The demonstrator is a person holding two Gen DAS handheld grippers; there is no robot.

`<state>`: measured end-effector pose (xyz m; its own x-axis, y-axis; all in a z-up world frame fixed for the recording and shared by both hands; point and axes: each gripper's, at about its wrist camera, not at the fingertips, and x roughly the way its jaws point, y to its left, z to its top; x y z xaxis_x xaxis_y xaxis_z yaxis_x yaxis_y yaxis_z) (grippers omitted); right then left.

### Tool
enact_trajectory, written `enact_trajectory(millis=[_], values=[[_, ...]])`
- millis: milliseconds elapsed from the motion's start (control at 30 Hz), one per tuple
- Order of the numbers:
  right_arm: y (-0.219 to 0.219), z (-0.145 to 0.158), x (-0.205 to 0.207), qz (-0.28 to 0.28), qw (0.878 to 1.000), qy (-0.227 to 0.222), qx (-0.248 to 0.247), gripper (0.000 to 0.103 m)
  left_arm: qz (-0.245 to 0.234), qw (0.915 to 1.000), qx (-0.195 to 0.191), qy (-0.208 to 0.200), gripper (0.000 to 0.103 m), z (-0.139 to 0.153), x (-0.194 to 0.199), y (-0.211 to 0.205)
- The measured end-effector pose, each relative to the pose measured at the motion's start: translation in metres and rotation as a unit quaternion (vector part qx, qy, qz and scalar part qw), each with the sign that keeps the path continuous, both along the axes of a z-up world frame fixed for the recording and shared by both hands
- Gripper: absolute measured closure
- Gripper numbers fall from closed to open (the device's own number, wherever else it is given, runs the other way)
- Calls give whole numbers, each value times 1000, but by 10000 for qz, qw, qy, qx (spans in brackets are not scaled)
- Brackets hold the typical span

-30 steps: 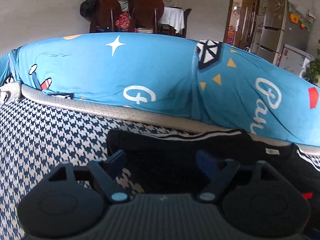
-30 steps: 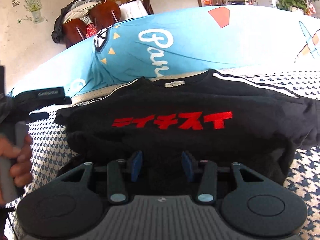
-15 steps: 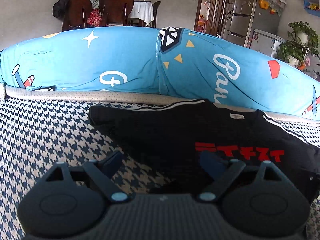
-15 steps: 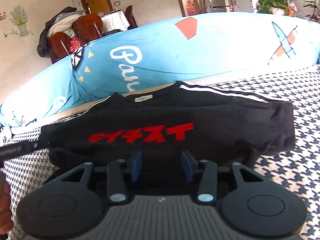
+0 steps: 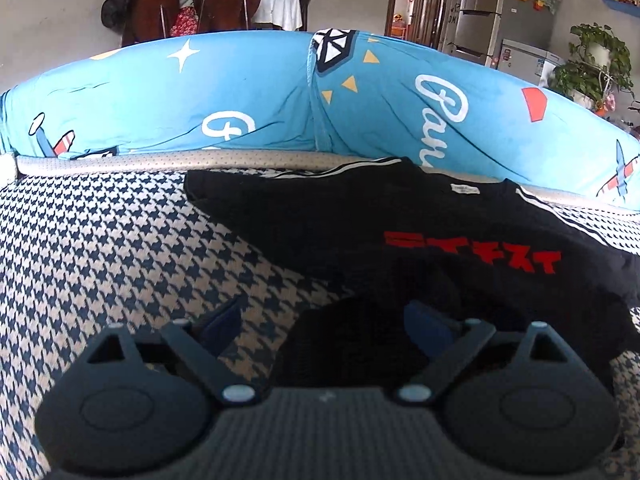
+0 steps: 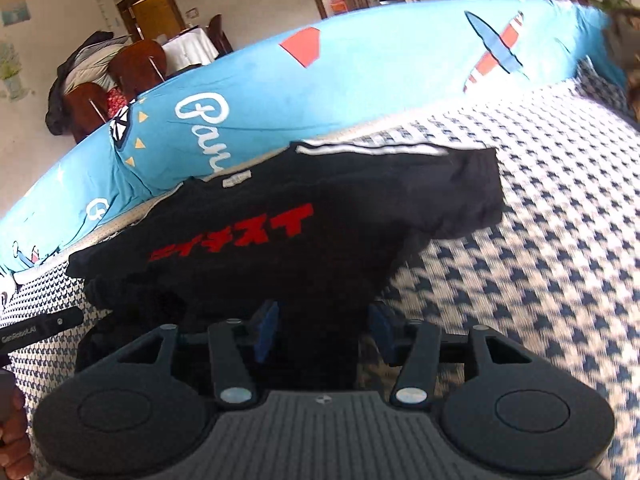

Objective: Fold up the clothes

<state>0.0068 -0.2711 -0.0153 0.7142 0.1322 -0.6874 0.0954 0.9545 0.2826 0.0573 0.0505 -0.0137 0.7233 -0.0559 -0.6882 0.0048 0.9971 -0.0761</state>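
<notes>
A black T-shirt (image 5: 400, 232) with red lettering and white shoulder stripes lies on the houndstooth cover (image 5: 100, 260), collar toward the blue cushion. Its lower part is bunched up in front of me. My left gripper (image 5: 326, 324) hovers over the shirt's near left edge. Its jaws stand wide and are still opening, with a dark fold lying loose between them and neither pad pressing on it. In the right wrist view my right gripper (image 6: 323, 330) is at the shirt's (image 6: 320, 208) near hem. Its jaws are opening too, with black cloth between the pads and a gap beside the right one.
A long blue printed cushion (image 5: 260, 100) runs along the back of the cover. Bare houndstooth cover (image 6: 540, 240) spreads right of the shirt. The left gripper's side (image 6: 36, 330) and a hand (image 6: 12, 440) show at the right view's left edge. Chairs, a fridge and plants stand beyond.
The left gripper has swung right, bringing the red lettering into view, and its jaws have spread wider. The right gripper has rolled and shifted right, and its jaws have parted a little.
</notes>
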Motion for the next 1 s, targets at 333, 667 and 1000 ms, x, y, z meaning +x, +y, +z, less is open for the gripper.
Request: enact_trajectory(millis=[333, 667, 1000], values=[[17, -28, -24, 38, 9991, 412, 35, 41, 276, 9991, -261, 196, 7, -11, 8, 8], [56, -34, -23, 396, 9959, 171, -795, 84, 357, 9977, -461, 341, 7, -20, 14, 9], [51, -21, -35, 212, 9980, -72, -587, 94, 134, 9992, -361, -95, 4, -7, -9, 3]])
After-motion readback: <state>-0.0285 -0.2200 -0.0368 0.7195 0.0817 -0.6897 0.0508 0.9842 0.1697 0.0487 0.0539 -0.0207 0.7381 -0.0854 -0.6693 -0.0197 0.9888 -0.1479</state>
